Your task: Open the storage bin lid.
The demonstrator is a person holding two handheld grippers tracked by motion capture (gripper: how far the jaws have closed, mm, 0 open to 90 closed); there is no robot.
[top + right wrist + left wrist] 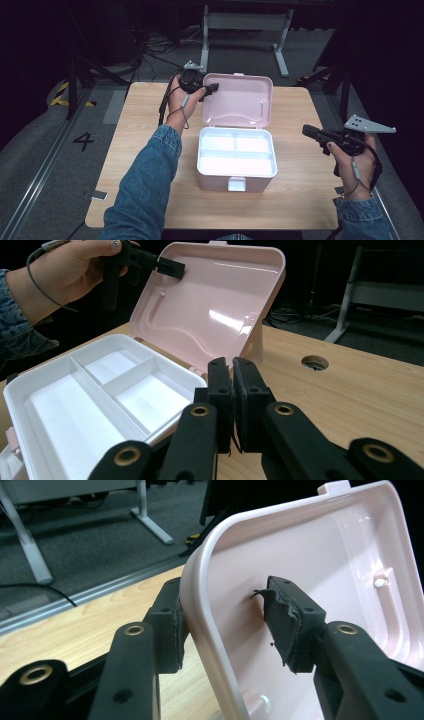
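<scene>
Your pink storage box (pixel 236 175) sits near the middle of the wooden surface (pixel 300 200), its front latch facing the near edge. Its lid (pixel 240 100) is swung up and back toward the far edge, standing nearly upright on its hinges. Inside the box rests a white tray (pixel 75 405), divided into one long compartment along the front and two smaller ones behind it.

Your left gripper (pixel 212 90) is at the lid's left edge, up by the far left part of the surface. In the left gripper view its fingers (pixel 285 625) straddle the lid's rim, one pad outside and one inside; the outer pad touches the plastic, while the inner one stands slightly off it, so the grasp is loose rather than clenched.

Your right gripper (pixel 307 131) hovers over the right edge of the surface, well apart from the box, its fingers (pixel 220 395) pressed together on nothing.
</scene>
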